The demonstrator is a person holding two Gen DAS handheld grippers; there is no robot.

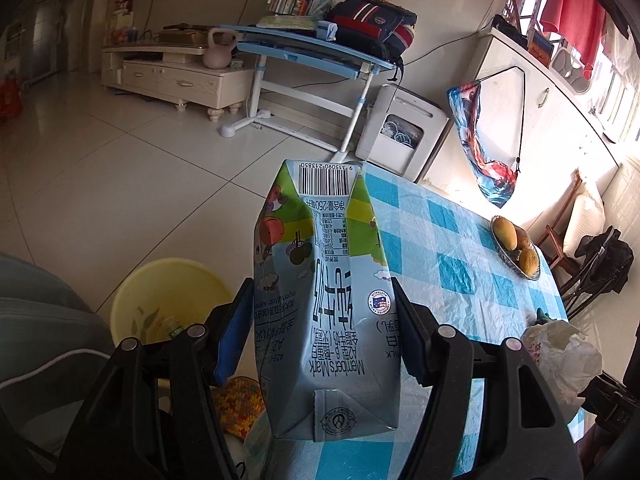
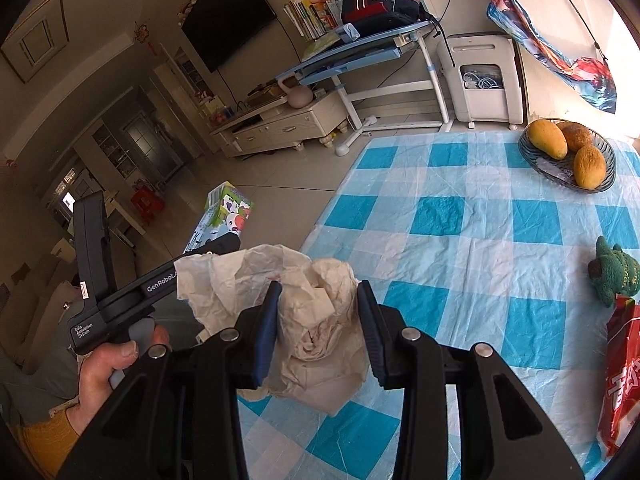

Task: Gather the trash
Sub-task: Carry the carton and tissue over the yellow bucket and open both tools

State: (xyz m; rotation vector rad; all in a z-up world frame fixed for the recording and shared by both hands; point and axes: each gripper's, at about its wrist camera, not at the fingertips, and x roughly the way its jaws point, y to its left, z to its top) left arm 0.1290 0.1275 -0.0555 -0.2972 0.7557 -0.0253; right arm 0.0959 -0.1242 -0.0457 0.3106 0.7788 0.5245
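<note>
My left gripper [image 1: 322,300] is shut on a blue and green milk carton [image 1: 326,280] and holds it in the air at the left edge of the checked table [image 1: 452,240]. The carton also shows in the right wrist view [image 2: 224,216], off the table's left edge. My right gripper [image 2: 318,300] is shut on crumpled white paper [image 2: 316,312], held just over the table's near left part. The paper also shows in the left wrist view [image 1: 560,356]. A yellow basin [image 1: 168,300] stands on the floor below left of the carton, with something bottle-like inside.
A glass bowl of mangoes [image 2: 568,156] sits at the far right of the table. A green knitted toy [image 2: 612,272] and a red snack bag [image 2: 624,380] lie at the right edge. A blue desk [image 1: 312,48] and white appliance [image 1: 400,132] stand beyond.
</note>
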